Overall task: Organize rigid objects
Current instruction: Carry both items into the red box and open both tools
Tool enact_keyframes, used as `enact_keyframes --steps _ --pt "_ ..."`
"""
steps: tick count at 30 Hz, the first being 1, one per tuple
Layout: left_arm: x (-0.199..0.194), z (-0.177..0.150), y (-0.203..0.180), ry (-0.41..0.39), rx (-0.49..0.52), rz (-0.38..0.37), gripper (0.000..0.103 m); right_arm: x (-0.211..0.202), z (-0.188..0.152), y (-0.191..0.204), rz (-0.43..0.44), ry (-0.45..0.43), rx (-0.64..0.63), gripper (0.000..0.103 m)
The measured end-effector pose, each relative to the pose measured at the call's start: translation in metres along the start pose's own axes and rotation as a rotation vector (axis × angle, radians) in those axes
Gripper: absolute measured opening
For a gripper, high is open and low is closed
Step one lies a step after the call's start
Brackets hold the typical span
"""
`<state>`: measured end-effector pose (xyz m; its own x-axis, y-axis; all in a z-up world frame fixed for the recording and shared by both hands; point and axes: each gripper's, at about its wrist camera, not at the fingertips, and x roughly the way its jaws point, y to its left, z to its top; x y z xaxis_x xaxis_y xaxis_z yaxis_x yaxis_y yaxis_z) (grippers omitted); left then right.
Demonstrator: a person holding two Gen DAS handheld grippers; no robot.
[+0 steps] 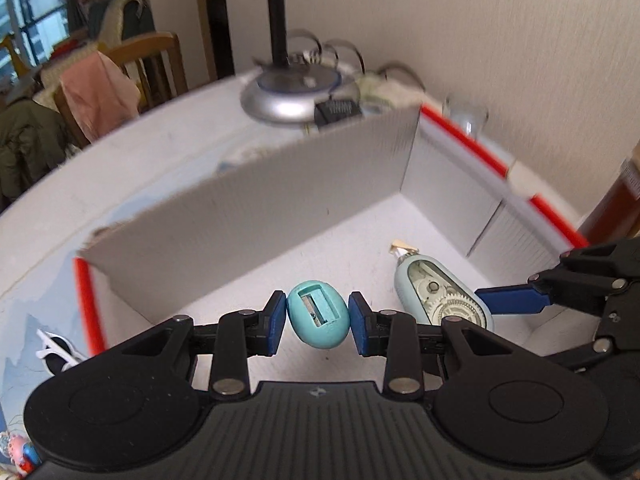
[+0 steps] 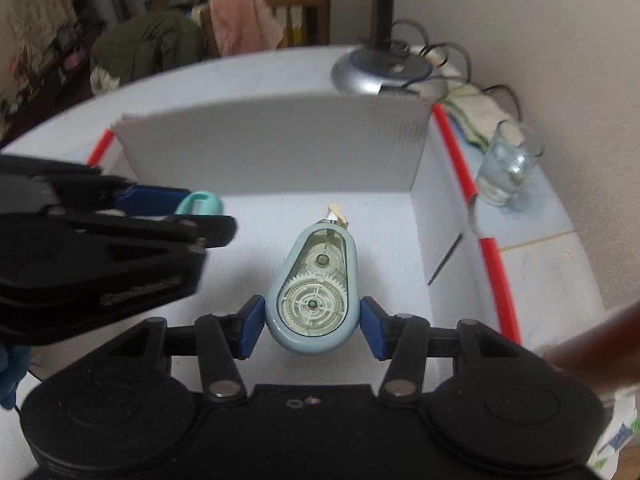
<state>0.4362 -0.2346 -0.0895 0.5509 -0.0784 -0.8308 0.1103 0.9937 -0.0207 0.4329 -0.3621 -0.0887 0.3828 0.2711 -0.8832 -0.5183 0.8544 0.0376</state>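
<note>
Over the box (image 2: 272, 148), above its bare floor, both items held, neither set down yet. Right gripper (image 2: 312, 322) clamped on the tape dispenser (image 2: 312, 292). Beside it, toward the left wall, left gripper (image 1: 318, 322) pinching the sharpener (image 1: 318, 320). Left to do: lowering, releasing.
</note>
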Motion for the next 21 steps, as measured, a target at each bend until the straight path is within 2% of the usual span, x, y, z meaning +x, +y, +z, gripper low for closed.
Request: enact_keyframes --steps 9,16,21 --pt "0.04 0.003 0.005 0.214 -0.009 -0.029 0.033 0.026 0.002 -0.002 0.003 0.137 -0.02 0.05" --pt "0.054 0.001 0.007 0.29 -0.021 -0.048 0.034 0.033 -0.003 -0.002 0.006 0.177 -0.025 0.05" --pt "0.054 0.001 0.009 0.296 -0.031 -0.049 0.034 0.034 -0.003 -0.001 -0.002 0.185 -0.022 0.051"
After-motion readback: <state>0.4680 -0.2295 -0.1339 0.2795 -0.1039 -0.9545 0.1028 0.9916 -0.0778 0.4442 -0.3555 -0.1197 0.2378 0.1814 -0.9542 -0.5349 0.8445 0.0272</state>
